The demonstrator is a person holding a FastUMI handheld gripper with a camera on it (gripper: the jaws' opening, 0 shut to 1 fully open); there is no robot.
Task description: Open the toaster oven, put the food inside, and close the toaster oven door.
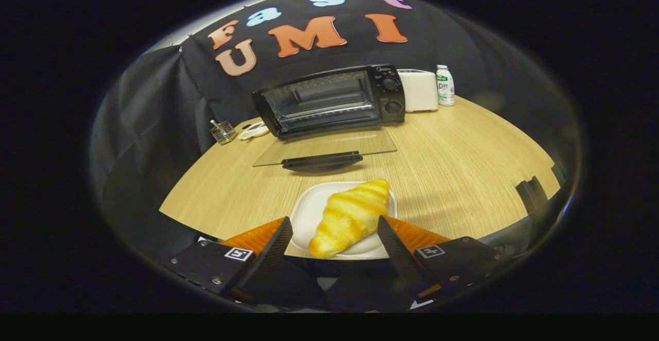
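Your gripper (332, 238) has its fingers spread apart, and the croissant (350, 217) lies in the gap between them, low in the middle of the frame; neither finger seems to touch it, though the distortion down there makes that hard to judge. The croissant's long axis runs on a diagonal, its near tip pointing toward your left finger and its far tip angled up and to the right, toward the toaster oven (329, 101). It rests on a white plate (309, 209) with rounded corners, its ridged golden crust glossy against the smooth plate. The oven stands in the upper centre of the frame at the back of the pale wood-grain worktop (453, 160), a dark boxy shell with two round knobs on its right side. Its glass door (329, 148) is folded down flat onto the worktop with the dark handle (322, 162) nearest you, lying between the plate and the oven's mouth. A wire rack shows inside. Just right of the oven sit a white toaster (419, 89) and a small white bottle (445, 85); to its left, a little wire basket (223, 132) and a small dish (253, 131).
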